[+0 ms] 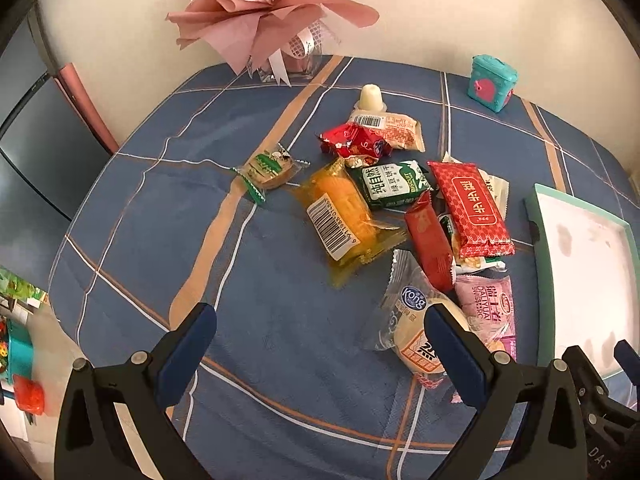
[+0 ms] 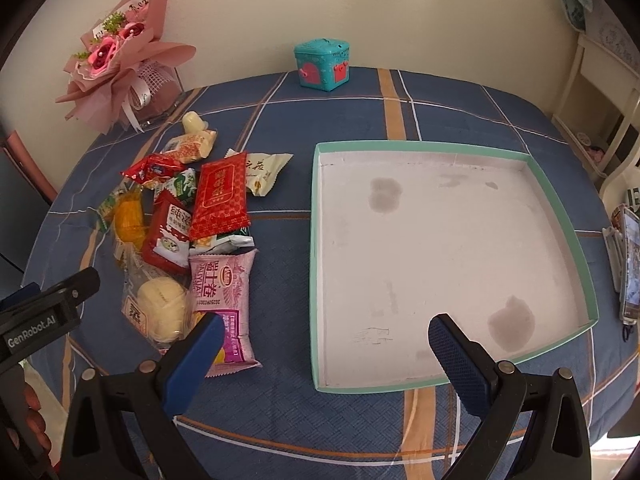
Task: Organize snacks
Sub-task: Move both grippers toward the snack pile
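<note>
Your snacks (image 1: pixel 400 208) lie in a loose heap on the surface (image 1: pixel 168 208), which is covered by a blue plaid cloth. They sit left of the tray (image 2: pixel 560 208), apart from it.

In the heap, the red pack (image 2: pixel 219 200) lies on top, with a cream pack (image 2: pixel 268 172) poking out behind it. The pink roll (image 2: pixel 224 300) is nearest you, pointing toward your right gripper (image 2: pixel 326 354). Just left of it lies the bun (image 2: pixel 160 312) in clear wrap. Beyond those come the yellow cake (image 1: pixel 344 220), the green biscuit pack (image 1: pixel 390 184) and a small red bag (image 1: pixel 352 142). At the far end are an orange-print pack (image 1: pixel 396 128) and a jelly cup (image 1: pixel 372 98). One green-wrapped cookie (image 1: pixel 266 172) lies alone, left of the heap.

The tray is a shallow white box with a teal rim. Its floor carries a few grey stains and holds no snacks.

Your left gripper (image 1: pixel 320 354) hovers over the cloth with its fingers spread wide and nothing between them. Its right finger (image 1: pixel 452 356) overlaps the bun in the left wrist view. Your right gripper is likewise spread and holding nothing, with one finger above the pink roll's end and the other above the tray's near edge.

At the back stand a pink bouquet (image 2: pixel 116 68) and a teal box (image 2: pixel 322 64). A phone (image 2: pixel 630 264) stands at the right edge.
</note>
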{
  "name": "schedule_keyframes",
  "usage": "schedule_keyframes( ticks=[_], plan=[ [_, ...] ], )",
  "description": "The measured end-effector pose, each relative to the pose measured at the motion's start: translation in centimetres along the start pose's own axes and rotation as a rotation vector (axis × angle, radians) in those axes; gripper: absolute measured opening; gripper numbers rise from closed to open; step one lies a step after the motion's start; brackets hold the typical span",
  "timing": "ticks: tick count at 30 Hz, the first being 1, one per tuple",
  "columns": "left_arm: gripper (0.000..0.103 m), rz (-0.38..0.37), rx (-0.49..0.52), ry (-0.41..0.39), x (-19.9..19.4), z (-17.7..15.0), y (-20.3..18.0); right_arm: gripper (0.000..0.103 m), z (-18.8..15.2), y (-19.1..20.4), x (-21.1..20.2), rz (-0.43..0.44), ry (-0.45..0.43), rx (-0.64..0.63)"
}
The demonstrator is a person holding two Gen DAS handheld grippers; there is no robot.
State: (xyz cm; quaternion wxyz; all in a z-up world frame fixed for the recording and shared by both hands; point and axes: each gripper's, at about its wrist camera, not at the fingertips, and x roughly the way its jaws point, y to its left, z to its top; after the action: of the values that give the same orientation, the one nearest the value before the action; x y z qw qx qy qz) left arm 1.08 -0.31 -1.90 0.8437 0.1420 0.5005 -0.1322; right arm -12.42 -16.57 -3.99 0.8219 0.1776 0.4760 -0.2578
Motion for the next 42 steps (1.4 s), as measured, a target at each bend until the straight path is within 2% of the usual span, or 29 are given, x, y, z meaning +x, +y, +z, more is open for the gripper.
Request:
schedule_keyframes(
  ticks=[12,22,26,42],
  plan=[
    [0.103,-0.028,-0.013,0.043,0.9,0.0,-0.1,0.103,0.1,-0.1,0.0,0.003,0.001,0.006],
    [0.102,-0.072,-0.022,0.058,1.2,-0.2,-0.2,0.103,-0.1,0.0,0.3,0.014,0.021,0.021],
    [0.098,-0.083,-0.028,0.061,1.2,-0.3,-0.2,0.103,-0.1,0.2,0.3,0.004,0.023,0.016],
    [0.098,-0.109,-0.053,0.077,1.7,-0.3,0.1,0.103,0.0,0.4,0.4,0.013,0.029,0.01]
  ],
)
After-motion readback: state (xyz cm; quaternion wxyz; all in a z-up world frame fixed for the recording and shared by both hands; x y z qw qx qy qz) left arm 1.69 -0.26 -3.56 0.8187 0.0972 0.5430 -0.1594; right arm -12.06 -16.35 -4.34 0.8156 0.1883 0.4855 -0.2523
